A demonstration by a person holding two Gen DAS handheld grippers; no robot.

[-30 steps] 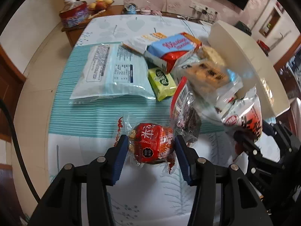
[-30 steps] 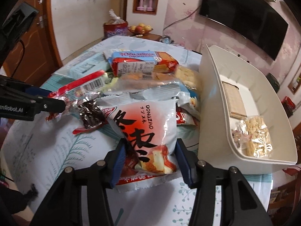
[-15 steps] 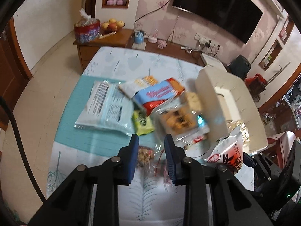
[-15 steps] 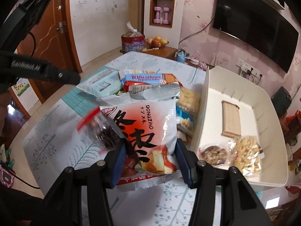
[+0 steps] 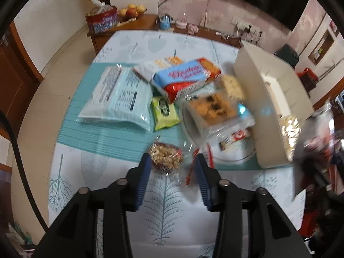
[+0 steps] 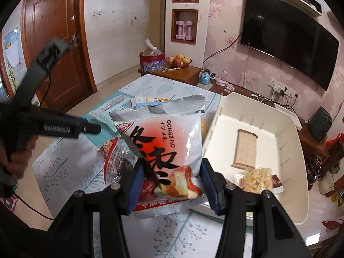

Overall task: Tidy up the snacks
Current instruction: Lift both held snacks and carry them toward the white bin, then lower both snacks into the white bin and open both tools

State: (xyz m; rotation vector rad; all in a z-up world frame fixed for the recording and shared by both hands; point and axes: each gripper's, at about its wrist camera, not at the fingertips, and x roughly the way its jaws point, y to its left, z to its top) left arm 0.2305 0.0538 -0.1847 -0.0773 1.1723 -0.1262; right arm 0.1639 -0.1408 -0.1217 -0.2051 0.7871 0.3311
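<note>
Leaf-printed tablecloth beneath right tongs clamping crinkly foil bag

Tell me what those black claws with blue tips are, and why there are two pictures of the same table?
There is no robot here. A person holds a pair of tongs in each hand, and each pair has a little camera looking along its two fingers. That gives two pictures, one from the left tongs and one from the right tongs. On the table lie snacks: a big pale blue bag, a blue biscuit pack and a green packet. Beside them stands a white bin with a few snacks inside. The right tongs squeeze a white-and-red snack bag. The left tongs are opening. A small packet of nuts shows between their fingers, but they aren't pressing it.
</note>
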